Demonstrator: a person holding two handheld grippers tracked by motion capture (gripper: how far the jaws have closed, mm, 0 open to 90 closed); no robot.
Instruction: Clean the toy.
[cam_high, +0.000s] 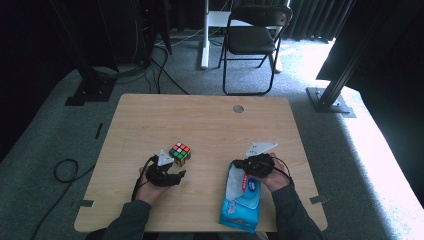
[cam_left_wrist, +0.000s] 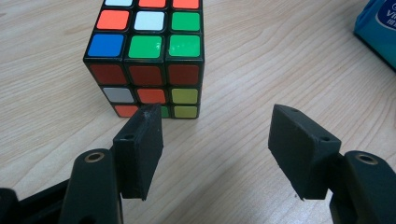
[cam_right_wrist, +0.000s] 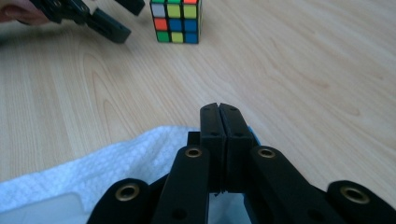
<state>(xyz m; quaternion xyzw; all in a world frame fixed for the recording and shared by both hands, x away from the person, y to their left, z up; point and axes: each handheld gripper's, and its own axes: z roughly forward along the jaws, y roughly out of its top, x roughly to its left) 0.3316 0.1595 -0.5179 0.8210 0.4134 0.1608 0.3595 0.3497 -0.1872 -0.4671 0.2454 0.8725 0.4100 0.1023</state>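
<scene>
- I am holding my left gripper (cam_left_wrist: 215, 135) wide open, its jaws empty, just short of the scrambled multicoloured plastic puzzle cube (cam_left_wrist: 147, 56) sitting on the pale wooden table (cam_high: 210, 125).
- I am keeping my right gripper (cam_right_wrist: 219, 114) fully closed over the blue wet-wipes pack (cam_high: 241, 200); whether it pinches the white wipe (cam_right_wrist: 102, 163) I cannot tell.

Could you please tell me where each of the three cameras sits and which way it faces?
High view: above the person's side, looking forward and down on the table; both forearms, left gripper and right gripper show.
Left gripper view: rides the left gripper, facing the cube past its open jaws.
Right gripper view: rides the right gripper, jaws shut over the wipes pack, facing across the table.
Shared: all three show the cube.
</scene>
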